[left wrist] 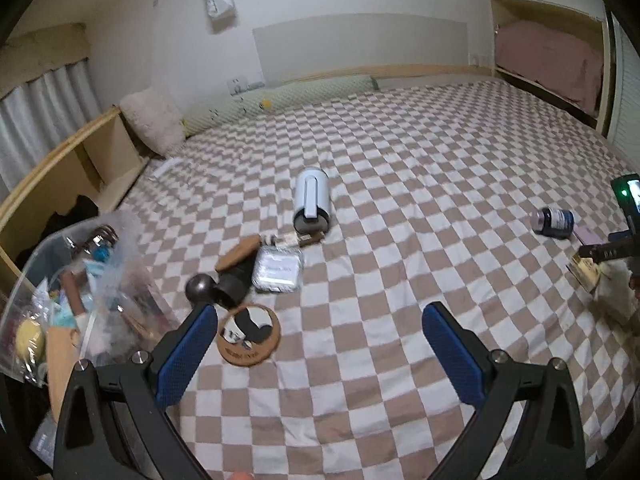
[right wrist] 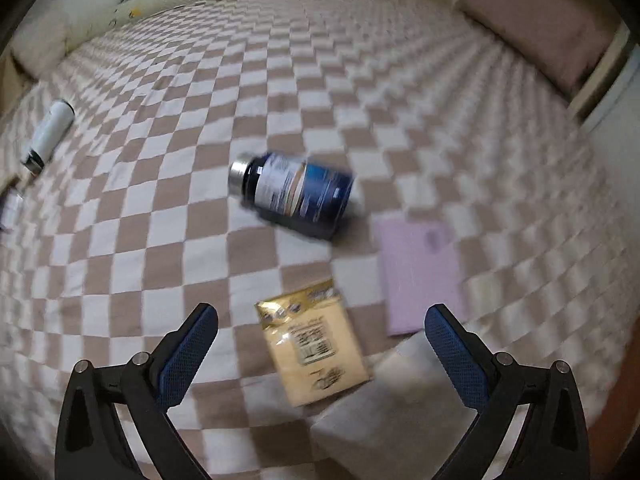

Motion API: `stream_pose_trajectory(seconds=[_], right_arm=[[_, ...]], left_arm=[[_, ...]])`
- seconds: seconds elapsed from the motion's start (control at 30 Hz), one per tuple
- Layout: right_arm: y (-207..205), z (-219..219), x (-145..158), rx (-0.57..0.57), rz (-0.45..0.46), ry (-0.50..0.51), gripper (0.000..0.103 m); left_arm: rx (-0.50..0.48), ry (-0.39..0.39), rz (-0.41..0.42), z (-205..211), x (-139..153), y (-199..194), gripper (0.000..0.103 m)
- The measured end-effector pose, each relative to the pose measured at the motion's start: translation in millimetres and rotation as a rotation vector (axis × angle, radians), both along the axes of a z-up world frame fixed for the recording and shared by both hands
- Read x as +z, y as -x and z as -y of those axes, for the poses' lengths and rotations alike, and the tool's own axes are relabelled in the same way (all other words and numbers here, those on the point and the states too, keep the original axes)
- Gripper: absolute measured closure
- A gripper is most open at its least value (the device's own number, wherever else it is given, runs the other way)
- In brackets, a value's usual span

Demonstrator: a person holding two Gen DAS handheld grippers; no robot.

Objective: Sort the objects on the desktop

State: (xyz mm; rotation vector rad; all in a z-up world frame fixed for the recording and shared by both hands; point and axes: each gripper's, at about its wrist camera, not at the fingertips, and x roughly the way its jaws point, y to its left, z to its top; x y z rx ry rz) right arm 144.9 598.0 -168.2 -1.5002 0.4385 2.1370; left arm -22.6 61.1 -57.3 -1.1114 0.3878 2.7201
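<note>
A: Right wrist view: right tool (right wrist: 320,344) gapes empty; bottle (right wrist: 292,194) lies at twelve o'clock, packet (right wrist: 316,354) between its fingers.

B: Left tool (left wrist: 316,346) is spread too, coaster (left wrist: 249,336) at nine. Risk?

A: Bottle could roll on the soft bed (right wrist: 168,184).

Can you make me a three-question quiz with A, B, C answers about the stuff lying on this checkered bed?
1. Where is the round cork coaster?
A. beside the left gripper
B. on the pillow
C. in the clear bin

2. What colour is the flat card next to the dark bottle?
A. green
B. pink
C. black

3. How is the right gripper?
A. shut on the bottle
B. shut on the packet
C. open, holding nothing

Answers: 1 A, the coaster lies by the left finger. 2 B, the flat card is pale pink. 3 C, its fingers stand wide apart above the yellow packet.
</note>
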Motion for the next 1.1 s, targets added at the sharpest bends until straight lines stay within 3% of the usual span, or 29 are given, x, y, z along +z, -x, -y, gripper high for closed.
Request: stream_pose_trajectory(seconds=[0.07,0.2,0.27,0.4,0.53,0.73,0.83,1.03,1.1], right_arm=[[2,-1,-9,0.0,0.01,0.034,0.012],[6,5,-18,0.044,0.013,0.024,0.013],[12,15,-21,0.085,0.017,0.038,0.031],[30,61,-26,0.25,0.084,-0.056,0.043],[41,117,-24,0.402,0.081,-0.074,0.045],[50,204,-16,0.609,0.059,-0.007,0.045],[51,224,-16,0.654,0.05,0.052,0.045],[50,238,-3,0.684,-0.02,0.278,0.044],[52,228,4,0.659,-0.034,0.255,0.033]], left_arm=[[-0.005,0.012,0.007,1,-6,-2,0.0],[-0.013,0.027,0.016,4,-16,-6,0.0],[-0.018,0.023,0.025,5,-19,-8,0.0],[-0.025,0.013,0.041,7,-24,-9,0.0],[-0.033,0.002,0.042,8,-24,-11,0.0],[-0.034,-0.006,0.04,10,-22,-13,0.0],[-0.033,-0.015,0.039,12,-21,-13,0.0],[-0.029,-0.035,0.037,18,-20,-12,0.0],[-0.026,-0.042,0.041,20,-21,-12,0.0]])
